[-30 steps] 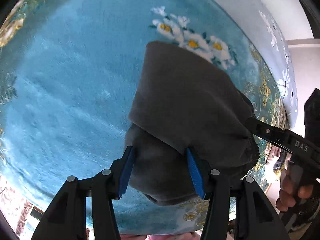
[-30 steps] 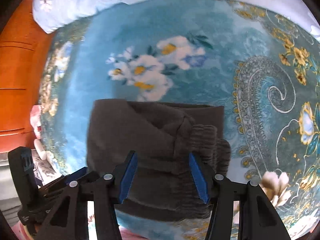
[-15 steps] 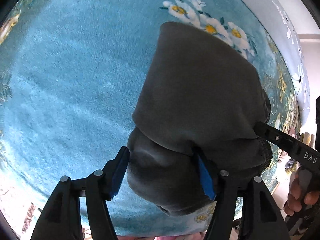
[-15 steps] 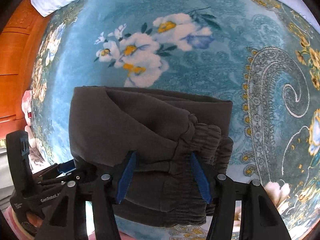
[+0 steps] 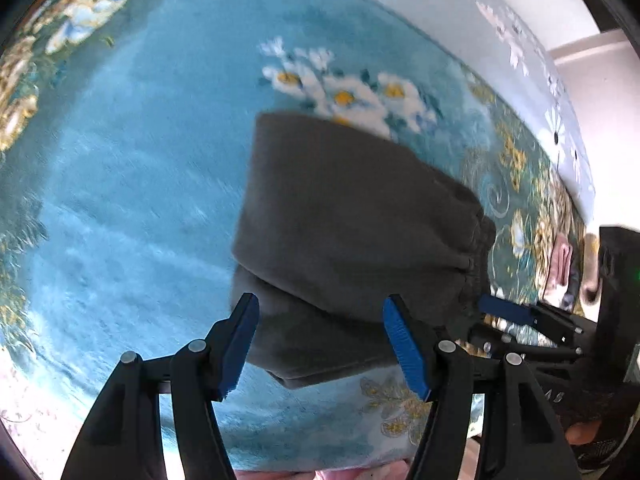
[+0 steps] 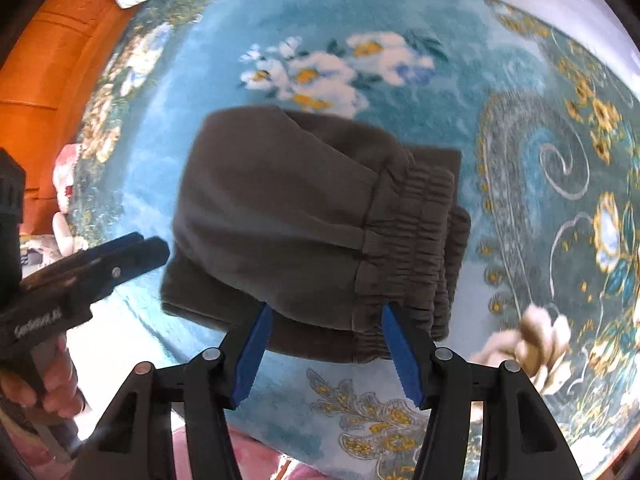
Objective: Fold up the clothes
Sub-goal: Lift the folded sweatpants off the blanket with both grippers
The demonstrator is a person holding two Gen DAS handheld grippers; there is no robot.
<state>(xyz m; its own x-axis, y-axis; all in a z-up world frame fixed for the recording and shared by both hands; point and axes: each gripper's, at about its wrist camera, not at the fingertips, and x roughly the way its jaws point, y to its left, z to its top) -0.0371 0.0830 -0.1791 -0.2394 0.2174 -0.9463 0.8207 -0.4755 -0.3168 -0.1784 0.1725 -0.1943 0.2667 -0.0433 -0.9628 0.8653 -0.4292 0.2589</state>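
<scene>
A dark grey folded garment is lying on the blue floral bedspread, while the left tongs and the right tongs are hovering spread wide at its near edge, gripping nothing.

1. Left gripper hangs with its blue-padded jaws spread wide, nothing pinched between them.
2. Right gripper shows the same pose: jaws parted, pads clear of any grip.
3. Seen from the right wrist, the person's left hand wraps the handle (fingers curled, somewhat blurred).
4. The two grippers sit side by side, near each other.
</scene>
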